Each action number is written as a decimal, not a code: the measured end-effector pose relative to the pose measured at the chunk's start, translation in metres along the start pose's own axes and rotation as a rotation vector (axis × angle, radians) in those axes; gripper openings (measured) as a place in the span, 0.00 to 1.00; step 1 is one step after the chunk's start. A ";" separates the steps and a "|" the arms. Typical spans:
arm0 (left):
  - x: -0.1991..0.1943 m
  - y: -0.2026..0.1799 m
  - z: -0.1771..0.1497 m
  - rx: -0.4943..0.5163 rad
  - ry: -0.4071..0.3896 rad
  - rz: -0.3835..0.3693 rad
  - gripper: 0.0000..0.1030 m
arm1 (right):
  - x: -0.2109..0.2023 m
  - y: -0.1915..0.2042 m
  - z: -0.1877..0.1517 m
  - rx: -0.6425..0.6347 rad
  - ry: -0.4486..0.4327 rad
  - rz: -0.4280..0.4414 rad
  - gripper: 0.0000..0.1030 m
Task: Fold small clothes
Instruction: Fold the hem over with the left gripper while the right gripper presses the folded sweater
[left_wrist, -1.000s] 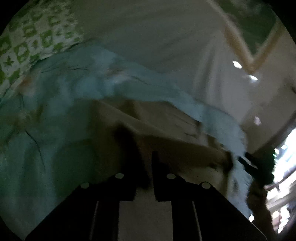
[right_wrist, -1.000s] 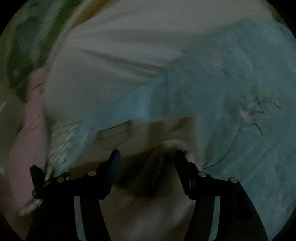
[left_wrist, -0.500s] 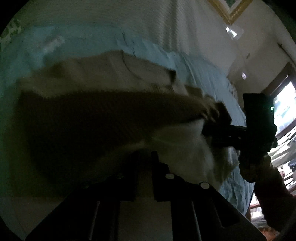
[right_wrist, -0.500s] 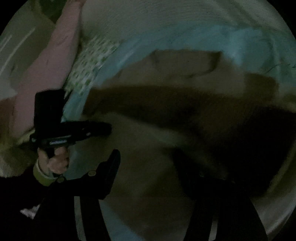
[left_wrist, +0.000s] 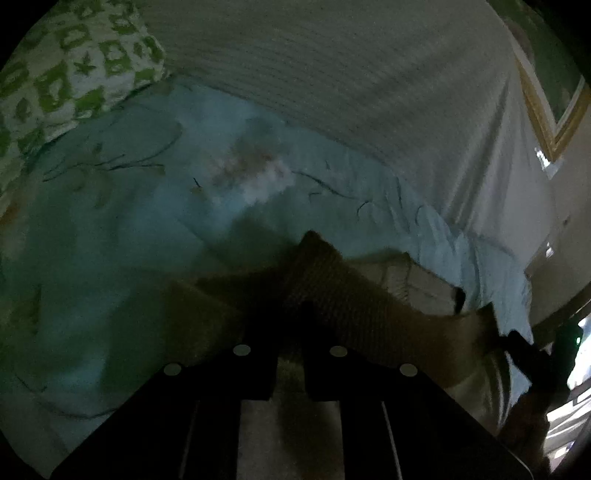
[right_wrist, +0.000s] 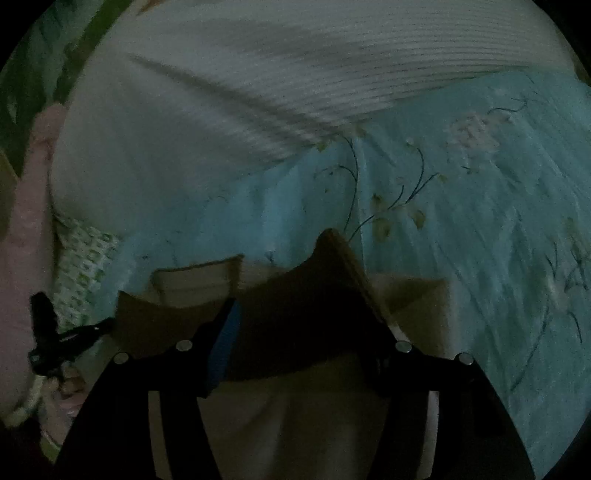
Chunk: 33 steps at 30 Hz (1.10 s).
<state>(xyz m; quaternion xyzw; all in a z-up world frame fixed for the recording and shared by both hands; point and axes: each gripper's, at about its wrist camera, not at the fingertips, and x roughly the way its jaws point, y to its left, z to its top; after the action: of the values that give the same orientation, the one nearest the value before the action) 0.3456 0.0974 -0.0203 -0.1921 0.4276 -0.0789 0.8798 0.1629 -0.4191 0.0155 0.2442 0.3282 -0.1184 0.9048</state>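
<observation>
Blue bedding (left_wrist: 122, 236) with thin flower drawings covers the bed, and it is quite dark. Behind it I see a big white ribbed blanket (left_wrist: 351, 92). A green and white pillow (left_wrist: 74, 62) sits in the far corner in my left view.

I have a small tan shirt (left_wrist: 369, 306) on the bed, just in front of both tools. A fold of it sticks up like a little tent, and a paler part lies flat on the blue bedding behind.

My left gripper (left_wrist: 290, 325) has its fingers pinched almost together on the tan cloth, so it is holding the shirt. My right gripper (right_wrist: 306, 332) has its fingers apart, and a thick dark fold of the shirt fills the space between them (one finger has a blue pad (right_wrist: 225, 339) on the inside). It looks like it grips that fold, but it is too dark for me to be sure.

At the side of each view I can see the other black tool, low by the edge of the shirt.
</observation>
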 end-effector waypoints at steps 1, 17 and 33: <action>-0.004 -0.002 -0.002 0.003 -0.007 0.001 0.08 | -0.005 0.003 -0.002 -0.001 -0.003 0.015 0.59; -0.060 -0.021 -0.104 0.052 0.044 -0.082 0.19 | -0.078 -0.017 -0.093 -0.018 0.082 -0.011 0.59; -0.135 0.004 -0.174 -0.081 0.017 -0.058 0.28 | -0.138 0.011 -0.144 0.013 0.009 0.065 0.60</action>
<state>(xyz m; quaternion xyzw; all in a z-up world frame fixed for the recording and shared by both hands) 0.1254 0.0951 -0.0222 -0.2394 0.4320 -0.0885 0.8650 -0.0147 -0.3274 0.0136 0.2609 0.3234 -0.0902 0.9051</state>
